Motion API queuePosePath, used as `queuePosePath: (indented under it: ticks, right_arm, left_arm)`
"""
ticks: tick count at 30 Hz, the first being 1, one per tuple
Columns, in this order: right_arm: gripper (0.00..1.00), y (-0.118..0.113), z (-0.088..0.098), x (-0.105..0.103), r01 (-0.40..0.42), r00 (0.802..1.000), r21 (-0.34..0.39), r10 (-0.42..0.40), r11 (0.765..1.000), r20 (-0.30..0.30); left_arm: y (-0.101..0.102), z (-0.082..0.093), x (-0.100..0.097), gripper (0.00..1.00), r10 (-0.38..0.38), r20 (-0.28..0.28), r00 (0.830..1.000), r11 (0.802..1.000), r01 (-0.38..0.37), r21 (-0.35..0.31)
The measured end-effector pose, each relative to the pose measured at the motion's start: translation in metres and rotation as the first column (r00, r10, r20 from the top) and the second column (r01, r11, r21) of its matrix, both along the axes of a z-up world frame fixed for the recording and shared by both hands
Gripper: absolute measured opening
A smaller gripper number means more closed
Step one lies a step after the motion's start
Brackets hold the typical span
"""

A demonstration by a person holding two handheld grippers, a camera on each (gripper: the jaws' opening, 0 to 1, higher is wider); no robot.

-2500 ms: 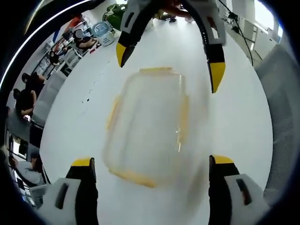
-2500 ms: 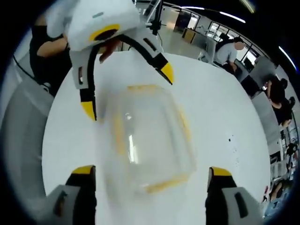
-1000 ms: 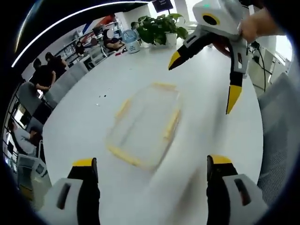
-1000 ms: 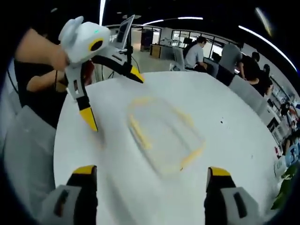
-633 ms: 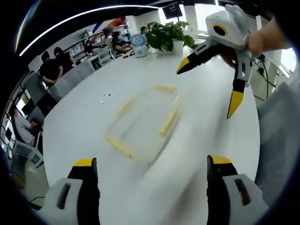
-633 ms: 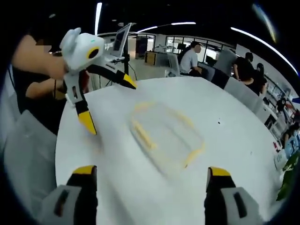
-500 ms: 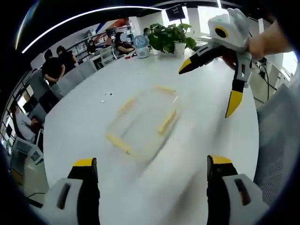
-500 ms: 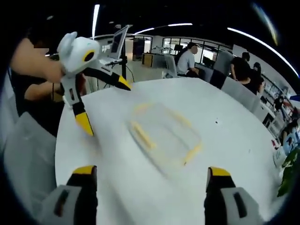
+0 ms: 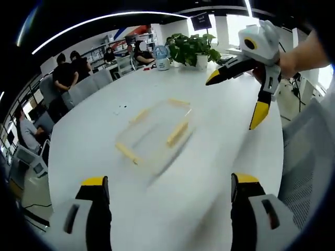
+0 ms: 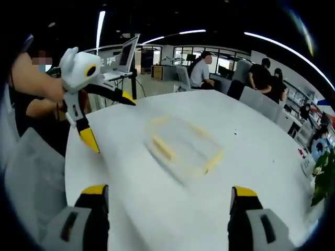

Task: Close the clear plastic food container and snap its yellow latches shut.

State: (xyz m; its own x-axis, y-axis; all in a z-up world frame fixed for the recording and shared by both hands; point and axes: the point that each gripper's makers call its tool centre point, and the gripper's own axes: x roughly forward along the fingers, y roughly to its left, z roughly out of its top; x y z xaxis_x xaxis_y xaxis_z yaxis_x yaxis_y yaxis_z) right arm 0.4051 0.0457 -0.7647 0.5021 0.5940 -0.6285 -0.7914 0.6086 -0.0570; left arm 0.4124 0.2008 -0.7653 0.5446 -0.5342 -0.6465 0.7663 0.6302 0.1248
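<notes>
White and broad, the round worktop (image 9: 89, 141) carries a clear food container (image 9: 154, 132) lying flat near its middle, lid on, with yellow latches (image 9: 177, 134) along its sides; the blur hides whether the latches are snapped down. In the left gripper view the left gripper (image 9: 170, 196) has its jaws spread wide and holds nothing, and the container sits ahead of it, well apart, with bare worktop between. The right gripper (image 9: 238, 99) comes in from the upper right, held in a hand (image 9: 301, 55), jaws spread and empty, off the container's far right side. In the right gripper view the right gripper (image 10: 167, 196) frames the container (image 10: 183, 144) ahead, and the left gripper (image 10: 107, 117) hangs at upper left. Open worktop rings the container out to the curved edge. Potted plants (image 9: 193, 47) stand at the far edge, with seated people and chairs beyond.
</notes>
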Motion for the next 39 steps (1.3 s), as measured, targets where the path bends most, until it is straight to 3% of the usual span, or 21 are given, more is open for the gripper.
queuePosePath:
  ticks: [16,19,22,29,39]
  right_arm:
    - [0.95,-0.016,-0.005,-0.033,0.072,0.997,0.063,-0.073,0.995,0.016]
    - [0.93,-0.022,-0.008,-0.040,0.071,0.997,0.032,-0.072,0.997,0.022]
    - [0.94,-0.027,-0.003,-0.042,0.112,0.993,0.082,-0.114,0.990,0.016]
    - [0.94,-0.035,-0.006,-0.056,0.135,0.990,0.088,-0.137,0.987,0.018]
    - [0.94,-0.046,-0.014,-0.079,0.178,0.984,0.116,-0.179,0.977,0.000]
  left_arm:
    - [0.019,-0.005,-0.031,0.95,0.066,-0.007,0.998,0.995,-0.066,-0.068]
    - [0.022,-0.007,-0.035,0.94,0.077,-0.017,0.997,0.995,-0.078,-0.066]
    - [0.024,-0.003,-0.036,0.94,0.104,-0.012,0.995,0.990,-0.104,-0.094]
    - [0.023,-0.007,-0.052,0.94,0.091,-0.009,0.996,0.992,-0.092,-0.087]
    - [0.025,-0.004,-0.067,0.93,0.108,-0.002,0.994,0.985,-0.108,-0.138]
